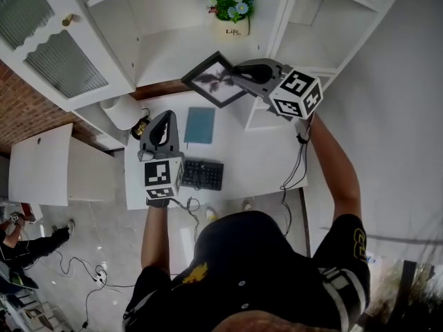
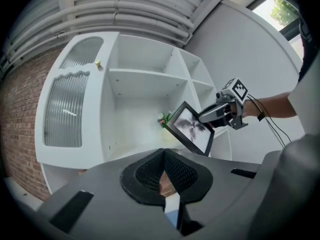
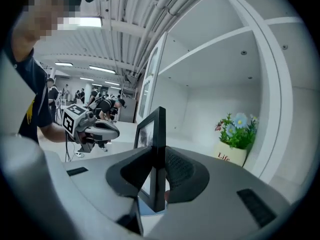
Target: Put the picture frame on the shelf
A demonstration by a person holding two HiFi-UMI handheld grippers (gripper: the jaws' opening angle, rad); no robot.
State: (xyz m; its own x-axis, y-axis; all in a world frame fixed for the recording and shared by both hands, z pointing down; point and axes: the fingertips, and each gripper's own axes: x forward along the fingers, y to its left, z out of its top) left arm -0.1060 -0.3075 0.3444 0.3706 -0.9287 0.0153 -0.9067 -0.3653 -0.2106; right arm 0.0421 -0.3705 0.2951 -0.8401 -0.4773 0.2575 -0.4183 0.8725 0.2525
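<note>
The right gripper [image 1: 241, 73] pinched the picture frame [image 1: 216, 79] by one edge, holding it tilted in mid-air before the white shelf [image 1: 173, 47]. The open bay lay at the frame's 12 o'clock, with a flower pot [image 1: 233, 16] at 1 o'clock. The left gripper [image 1: 161, 120], fingers pressed together and empty, hung farther off at 7 o'clock.

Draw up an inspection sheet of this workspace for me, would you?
Surface: white table, a few items on it.
Job's things: picture frame held tilted in the air before the white shelf unit, not yet set down.
Clutter: keyboard and teal pad on the table; flower pot in the shelf unit.
Grippers: right gripper clamped on the frame's edge; left gripper shut, empty.
Cables: cable hanging from the right gripper; loose cables on the floor.
Surroundings: brick wall; people behind.
</note>
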